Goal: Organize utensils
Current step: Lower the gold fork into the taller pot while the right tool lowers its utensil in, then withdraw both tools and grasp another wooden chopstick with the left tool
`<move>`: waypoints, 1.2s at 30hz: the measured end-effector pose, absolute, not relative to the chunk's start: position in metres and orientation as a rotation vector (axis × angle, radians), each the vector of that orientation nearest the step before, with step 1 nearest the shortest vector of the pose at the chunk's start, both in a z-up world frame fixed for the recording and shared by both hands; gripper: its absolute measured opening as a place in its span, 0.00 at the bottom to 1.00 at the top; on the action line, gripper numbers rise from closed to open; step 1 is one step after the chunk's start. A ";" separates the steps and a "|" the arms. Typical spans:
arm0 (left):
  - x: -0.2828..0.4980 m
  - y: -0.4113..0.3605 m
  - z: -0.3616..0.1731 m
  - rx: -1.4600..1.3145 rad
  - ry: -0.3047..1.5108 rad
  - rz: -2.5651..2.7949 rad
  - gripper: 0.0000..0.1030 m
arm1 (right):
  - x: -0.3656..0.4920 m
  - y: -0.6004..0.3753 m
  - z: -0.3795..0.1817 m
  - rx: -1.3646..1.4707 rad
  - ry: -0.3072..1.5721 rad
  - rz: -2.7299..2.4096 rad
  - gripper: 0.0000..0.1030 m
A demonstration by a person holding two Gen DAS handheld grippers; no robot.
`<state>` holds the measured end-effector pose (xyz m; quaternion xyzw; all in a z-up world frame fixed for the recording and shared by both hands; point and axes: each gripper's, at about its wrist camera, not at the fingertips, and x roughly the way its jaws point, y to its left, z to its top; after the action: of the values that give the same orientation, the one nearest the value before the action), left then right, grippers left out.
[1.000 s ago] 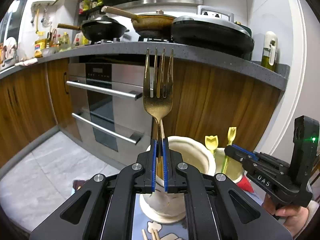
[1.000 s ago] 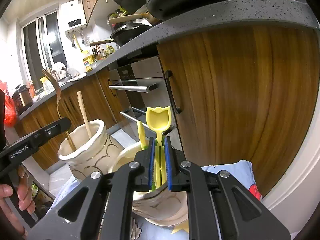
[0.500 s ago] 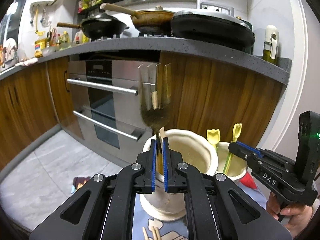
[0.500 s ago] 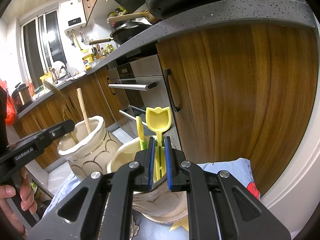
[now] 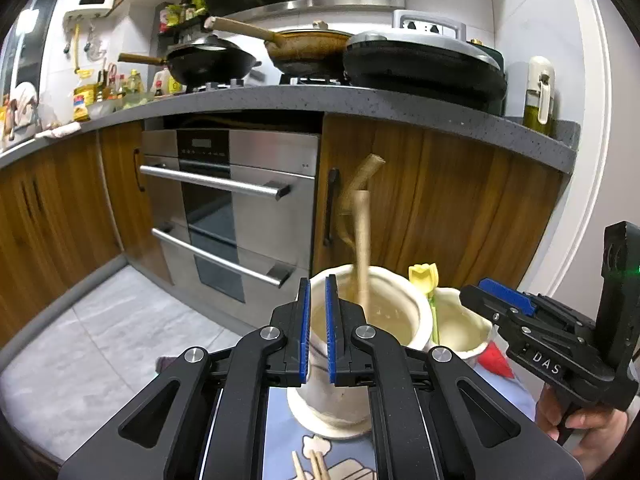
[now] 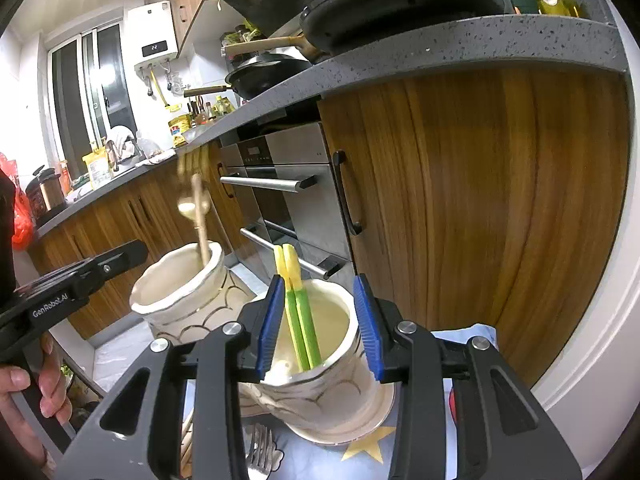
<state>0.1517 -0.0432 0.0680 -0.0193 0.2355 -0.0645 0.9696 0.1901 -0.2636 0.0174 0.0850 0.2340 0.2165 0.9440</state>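
My left gripper (image 5: pixel 317 332) is shut with nothing between its blue pads, just in front of the tall cream pot (image 5: pixel 420 312). The gold fork (image 5: pixel 356 216) is a blur, leaning in that pot beside a wooden stick (image 5: pixel 362 248). In the right wrist view the same pot (image 6: pixel 180 280) stands at the left with the fork (image 6: pixel 192 184) above it. My right gripper (image 6: pixel 318 328) is opening. Its pads stand either side of the two yellow-and-green spoons (image 6: pixel 298 312) without touching them. The spoons rest in the lower cream cup (image 6: pixel 344 344).
Wood cabinet doors and a steel oven (image 5: pixel 228 200) stand close behind the pots, under an overhanging grey counter (image 5: pixel 360 104). Chopsticks (image 5: pixel 316 464) and another fork (image 6: pixel 260 452) lie on the patterned cloth in front. A hand (image 5: pixel 580 428) holds the right gripper (image 5: pixel 480 292).
The gold fork has left my left jaws and dropped into the tall pot. My right jaws have opened off the yellow spoon, which now stands in the lower cup.
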 end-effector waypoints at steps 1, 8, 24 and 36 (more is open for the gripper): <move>0.149 -0.042 0.068 -0.040 0.474 -0.129 0.09 | 0.188 -0.265 0.018 0.174 0.476 0.440 0.38; 0.122 -0.034 0.069 -0.023 0.477 -0.101 0.38 | 0.164 -0.273 0.024 0.192 0.476 0.448 0.63; 0.058 -0.007 0.024 -0.031 0.615 -0.030 0.84 | 0.097 -0.281 0.008 0.149 0.556 0.470 0.95; 0.031 -0.020 -0.025 0.038 0.755 -0.042 0.86 | 0.079 -0.276 -0.033 0.116 0.672 0.456 0.95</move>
<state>0.0314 -0.0195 -0.0251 0.0184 0.3687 -0.0204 0.9291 0.0794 -0.2763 -0.0331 0.0562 0.3269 0.2216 0.9170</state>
